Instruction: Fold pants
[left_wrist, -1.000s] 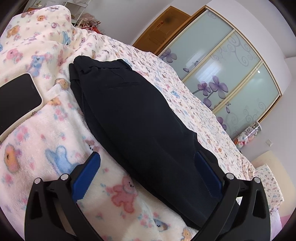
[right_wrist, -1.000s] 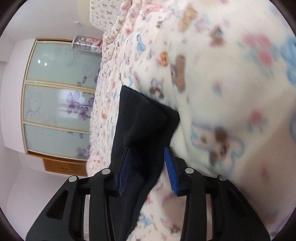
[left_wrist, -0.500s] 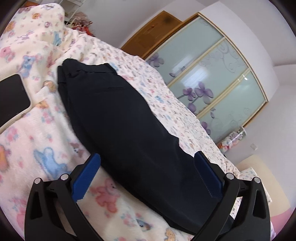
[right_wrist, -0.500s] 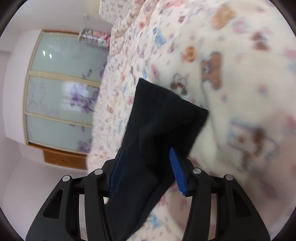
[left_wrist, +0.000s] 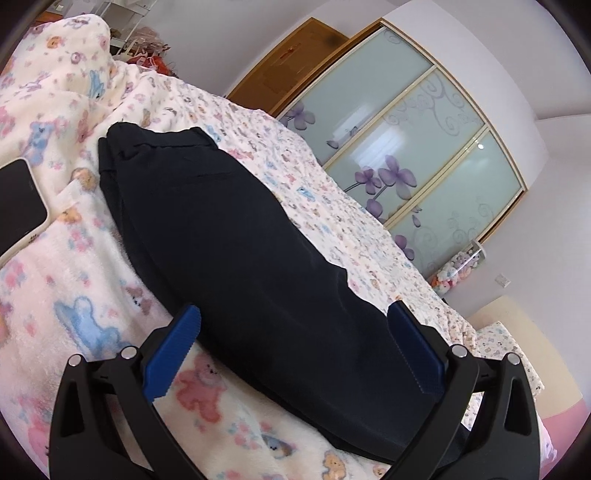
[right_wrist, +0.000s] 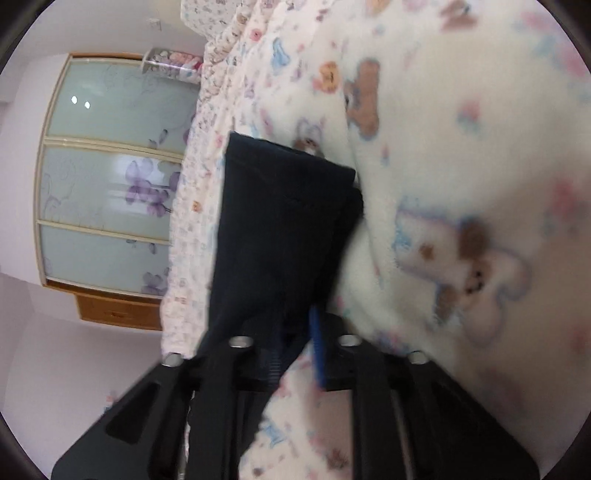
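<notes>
In the right wrist view, the pants (right_wrist: 280, 221) hem reaches farther up the blanket (right_wrist: 461, 147) than before, while the right gripper (right_wrist: 291, 343) jaws are opening around the cloth.

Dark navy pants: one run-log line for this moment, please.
dark navy fabric pants: on teddy-print fleece blanket | left tongs: open over pants | right tongs: clamped on pants end

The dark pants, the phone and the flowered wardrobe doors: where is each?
Dark pants (left_wrist: 229, 236): left wrist view, middle of the fabric.
Phone (left_wrist: 16, 205): left wrist view, its black screen.
Wardrobe doors (left_wrist: 424, 147): left wrist view, middle glass panel.
</notes>
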